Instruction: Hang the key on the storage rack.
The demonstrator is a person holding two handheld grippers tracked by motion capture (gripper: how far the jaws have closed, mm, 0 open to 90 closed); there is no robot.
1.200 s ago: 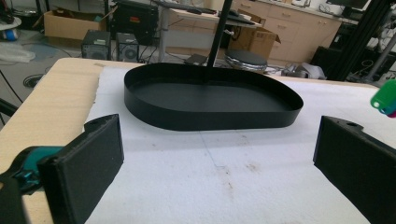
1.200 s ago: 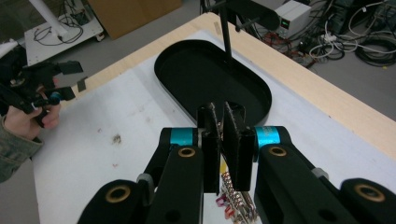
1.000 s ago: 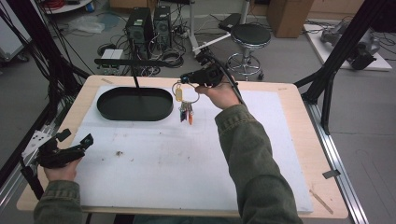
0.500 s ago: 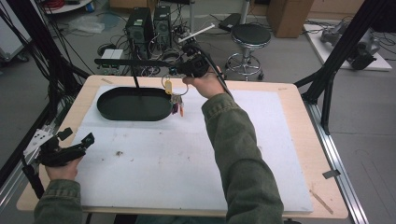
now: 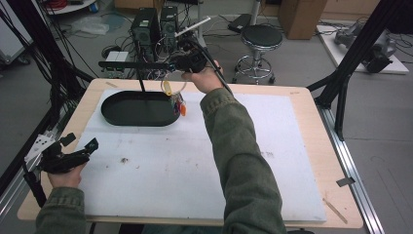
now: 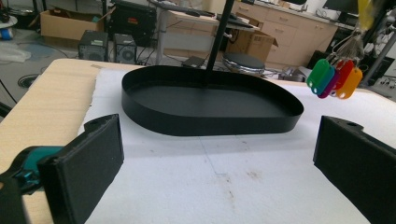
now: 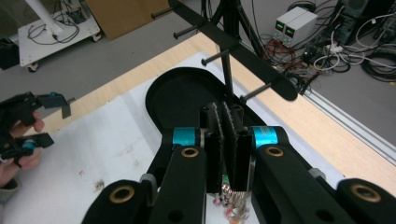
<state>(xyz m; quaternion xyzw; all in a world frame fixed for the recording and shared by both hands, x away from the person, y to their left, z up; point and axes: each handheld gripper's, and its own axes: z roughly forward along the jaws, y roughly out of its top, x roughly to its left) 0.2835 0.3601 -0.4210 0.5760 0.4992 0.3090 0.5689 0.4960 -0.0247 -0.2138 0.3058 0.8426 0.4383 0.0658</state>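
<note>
We see the right gripper (image 5: 187, 62) raised above the far rim of the black oval tray (image 5: 139, 108), its jaws pressed together on a key ring (image 5: 174, 87); in the right gripper view the two black jaws (image 7: 227, 140) stand closed with the metal ring just visible below them. From that ring a yellow tag (image 5: 167, 87) and a bunch of coloured key tags (image 5: 178, 105) hang down, and in the high view they overlap the right end of the tray; in the left gripper view the tags (image 6: 334, 79), green, blue, purple, red and orange, hang in the air beyond and to the right of the tray's right end, not touching it. Just beside the right gripper runs the black horizontal bar with pegs (image 7: 233, 49), carried on a thin post (image 7: 228, 77) that rises from the tray. The right hand (image 5: 204, 79) and its green sleeve (image 5: 238, 161) reach across the white mat (image 5: 195, 165) toward the tray. Well apart from the tray, near the left front edge of the table (image 5: 311, 97), the left gripper (image 5: 78, 148) rests low in the left hand (image 5: 65, 175), its jaws spread wide with nothing between them, pointing toward the tray. Beyond the table from the tray stand a round stool (image 5: 260, 36) and two computer towers (image 5: 156, 24) on the floor.
</note>
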